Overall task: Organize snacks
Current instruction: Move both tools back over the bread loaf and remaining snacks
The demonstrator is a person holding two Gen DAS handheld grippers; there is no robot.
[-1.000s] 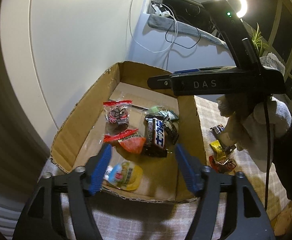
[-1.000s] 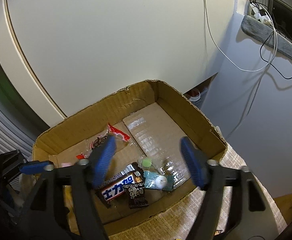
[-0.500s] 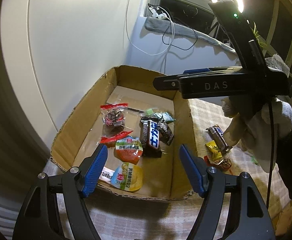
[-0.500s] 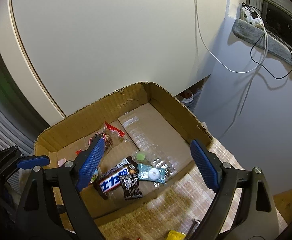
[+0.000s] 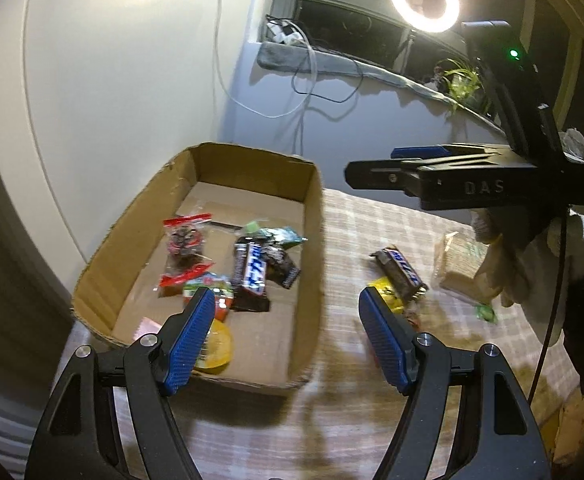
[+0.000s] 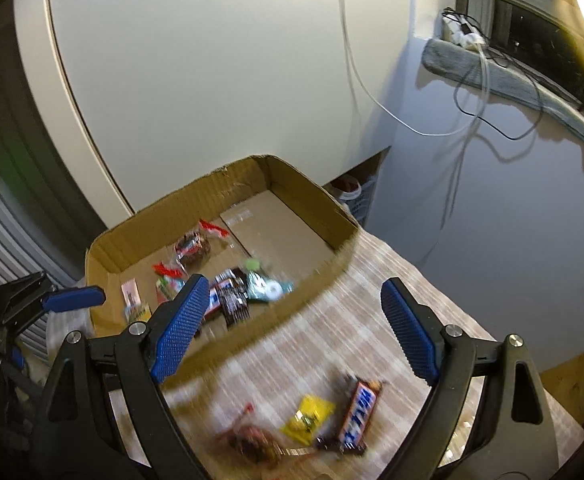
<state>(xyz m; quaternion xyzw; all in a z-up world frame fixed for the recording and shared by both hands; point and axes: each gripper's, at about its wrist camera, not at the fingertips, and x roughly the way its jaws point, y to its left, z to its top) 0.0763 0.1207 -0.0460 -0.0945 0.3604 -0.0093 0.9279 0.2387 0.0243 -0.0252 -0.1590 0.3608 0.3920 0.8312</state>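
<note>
Snacks, loose, in two lots: one inside the cardboard box [image 5: 139, 216], one on the checked tablecloth [image 5: 372, 216].

Cardboard box: open-topped, shallow, ahead of the left gripper [image 5: 287, 334]; its near right corner lies between that gripper's fingers. In the right wrist view it sits ahead and left of the right gripper [image 6: 292, 328].

Tablecloth: spread under both grippers.

Left gripper: fingers wide apart, nothing between the pads. Right gripper: fingers spread wide, empty; they have just been opening, with nothing between them.

Box contents: chocolate bar [image 5: 251, 276] with blue lettering, just ahead of the left finger [image 5: 189, 340]; red-ended packet [image 5: 183, 240] further ahead; yellow pack [image 5: 217, 346] touching the left finger's edge in view.

Tablecloth contents: second chocolate bar [image 6: 360, 416], near the right gripper's right finger [image 6: 408, 328]; yellow packet [image 6: 308, 420] just left of it; red-brown packet [image 6: 251, 444], blurred, further left.
</note>
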